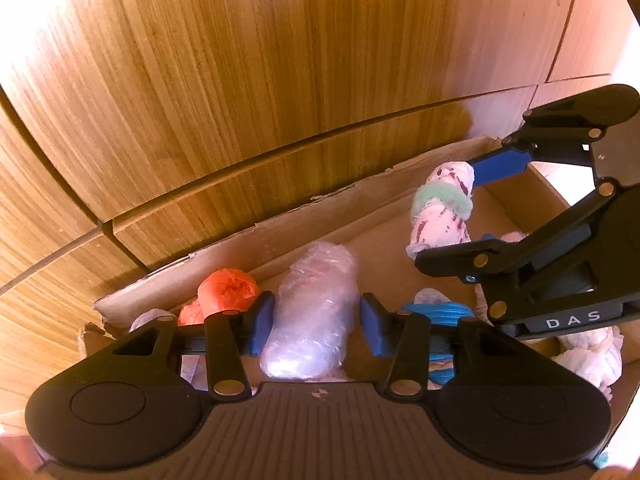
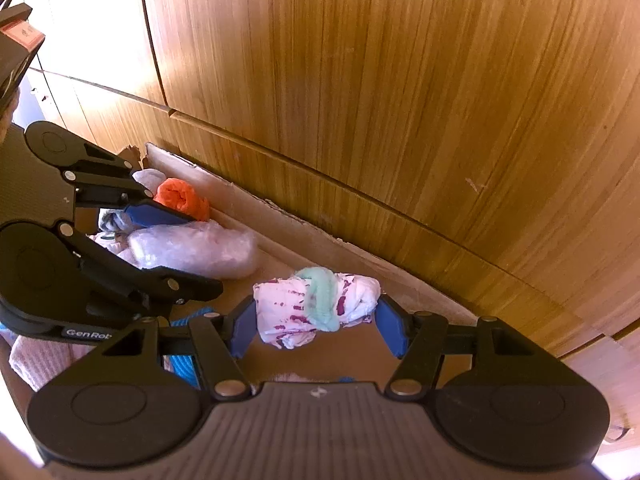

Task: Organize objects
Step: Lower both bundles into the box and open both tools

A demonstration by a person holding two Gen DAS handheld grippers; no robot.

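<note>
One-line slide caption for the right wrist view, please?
Right gripper closes on a white-and-magenta cloth bundle over the cardboard box, left gripper bracketing a clear plastic-wrapped bundle.

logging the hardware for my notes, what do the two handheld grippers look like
Both the left gripper and the right gripper match: matte black linkage arms with brass-coloured pivot pins, blue finger pads, ribbed grey base with round black caps. White lettering marks their sides. No cables or sleeves are visible.

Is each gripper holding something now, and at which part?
The right gripper clamps the white-and-purple cloth roll with green band by its ends. Left gripper straddles the clear plastic-wrapped bundle; contact is unclear.
</note>
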